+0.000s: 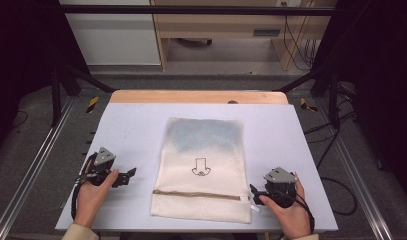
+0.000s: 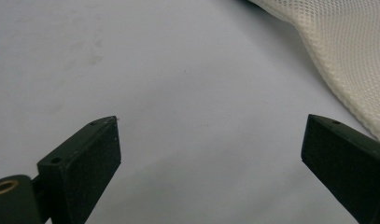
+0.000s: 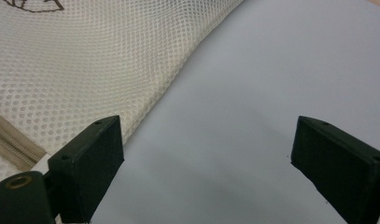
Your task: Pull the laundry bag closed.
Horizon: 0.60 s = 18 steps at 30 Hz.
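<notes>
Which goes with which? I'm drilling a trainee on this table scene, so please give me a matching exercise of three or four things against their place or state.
Things:
1. mesh bag
2. left gripper
3. right gripper
4. zip

Places or states:
A. open, beside the bag's near right corner
B. lying flat in the middle of the table
C. a tan band across the bag's near end
D. open over bare table, apart from the bag's left edge

Pairs: 1-B, 2-D, 3-A, 4-C
</notes>
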### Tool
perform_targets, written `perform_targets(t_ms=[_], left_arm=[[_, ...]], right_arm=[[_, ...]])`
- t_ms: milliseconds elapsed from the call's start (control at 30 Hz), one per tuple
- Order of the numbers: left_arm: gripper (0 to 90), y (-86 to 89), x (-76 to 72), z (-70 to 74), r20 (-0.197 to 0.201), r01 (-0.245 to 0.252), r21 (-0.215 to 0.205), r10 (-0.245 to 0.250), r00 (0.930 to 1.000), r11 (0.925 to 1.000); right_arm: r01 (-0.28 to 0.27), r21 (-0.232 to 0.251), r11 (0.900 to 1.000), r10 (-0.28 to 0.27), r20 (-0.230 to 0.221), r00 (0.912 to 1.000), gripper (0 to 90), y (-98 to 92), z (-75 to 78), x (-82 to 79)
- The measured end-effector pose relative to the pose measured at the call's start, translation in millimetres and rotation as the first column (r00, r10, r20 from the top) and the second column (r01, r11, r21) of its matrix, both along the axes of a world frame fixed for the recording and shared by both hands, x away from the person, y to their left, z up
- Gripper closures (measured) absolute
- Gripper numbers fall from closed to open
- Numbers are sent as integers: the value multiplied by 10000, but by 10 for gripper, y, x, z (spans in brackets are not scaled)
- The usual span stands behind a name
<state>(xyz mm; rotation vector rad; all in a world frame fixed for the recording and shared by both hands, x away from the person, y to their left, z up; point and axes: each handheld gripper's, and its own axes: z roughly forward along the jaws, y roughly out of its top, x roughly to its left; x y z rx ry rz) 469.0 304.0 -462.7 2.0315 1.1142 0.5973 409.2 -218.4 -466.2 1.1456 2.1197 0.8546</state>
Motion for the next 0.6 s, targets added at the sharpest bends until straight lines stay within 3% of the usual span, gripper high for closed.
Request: perform_targets(t_ms=[200,267,367,400,467,500,600], left_arm=[[61,14,-90,60,230,-45,100,43,9997,9999],[61,24,-139,83,334,-76,-216,83,9994,9997],[61,35,-217,119,231,-4,-283,11,9997,9996],[65,51,-243,129,239,49,-569,-36,9997,9984],[68,84,-311,160,308,-24,-1116,59,9995,9938],[68,84,-311,160,308,-24,-1116,59,9995,9938],[68,60,-346,171,444,-87,-522,111,9990,9986]], right_arm=[[34,-64,10000,-35,-122,9999,163,30,4,-15],[1,-120,9999,-3,-161,9999,161,47,14,-27],[-176,49,9998,178,-391,9991,144,85,26,-40],[-353,177,9992,363,-630,9974,165,127,44,-54],[-516,177,9985,526,-661,9964,156,179,89,-59],[-516,177,9985,526,-661,9964,156,179,89,-59],[-918,258,9954,930,-518,9943,128,277,198,-55]])
